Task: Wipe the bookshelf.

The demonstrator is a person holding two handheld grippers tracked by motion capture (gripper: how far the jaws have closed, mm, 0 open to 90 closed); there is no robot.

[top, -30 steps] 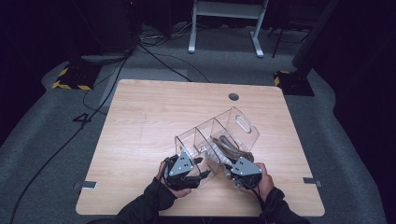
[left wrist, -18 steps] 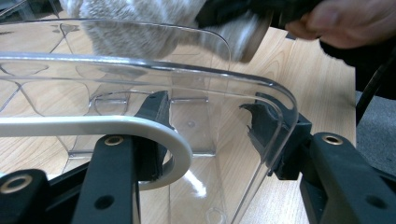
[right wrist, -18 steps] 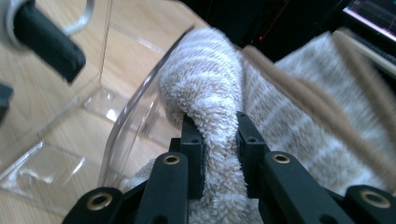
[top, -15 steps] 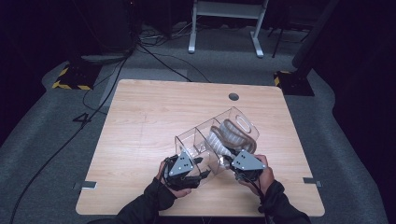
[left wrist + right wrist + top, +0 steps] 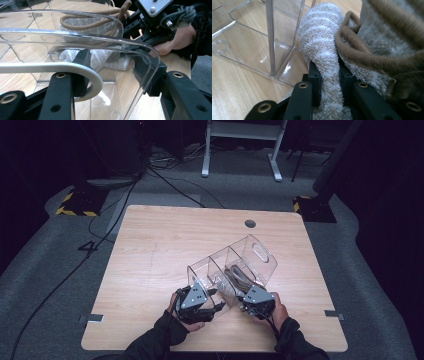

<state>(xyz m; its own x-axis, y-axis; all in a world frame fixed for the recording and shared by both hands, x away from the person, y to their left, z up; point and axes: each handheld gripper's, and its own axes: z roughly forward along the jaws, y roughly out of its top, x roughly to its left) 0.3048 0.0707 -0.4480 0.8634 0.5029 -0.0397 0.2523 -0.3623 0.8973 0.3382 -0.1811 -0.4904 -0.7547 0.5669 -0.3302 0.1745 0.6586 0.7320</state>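
A clear plastic organizer (image 5: pixel 260 257) with several compartments lies tilted on the wooden table (image 5: pixel 165 245). My left gripper (image 5: pixel 207 292) holds its near end, one jaw on each side of the curved clear wall (image 5: pixel 140 47). In the left gripper view the left gripper (image 5: pixel 115 72) grips that end. My right gripper (image 5: pixel 329 75) is shut on a fluffy white-and-beige striped sock (image 5: pixel 322 37) at the mouth of a compartment. A grey sock with brown trim (image 5: pixel 387 30) lies against it. In the high view the right gripper (image 5: pixel 245 295) sits just below the socks (image 5: pixel 239 275).
A round hole (image 5: pixel 250 223) is in the tabletop near the far edge. Cables (image 5: pixel 165 175) and a white stand's legs (image 5: pixel 240 150) lie on the grey floor beyond the table. Bare wood stretches to the left and far side of the organizer.
My right gripper has shifted a little toward the near edge with the sock in it, and the sock bundle sits lower in the compartment. The left gripper has stayed put.
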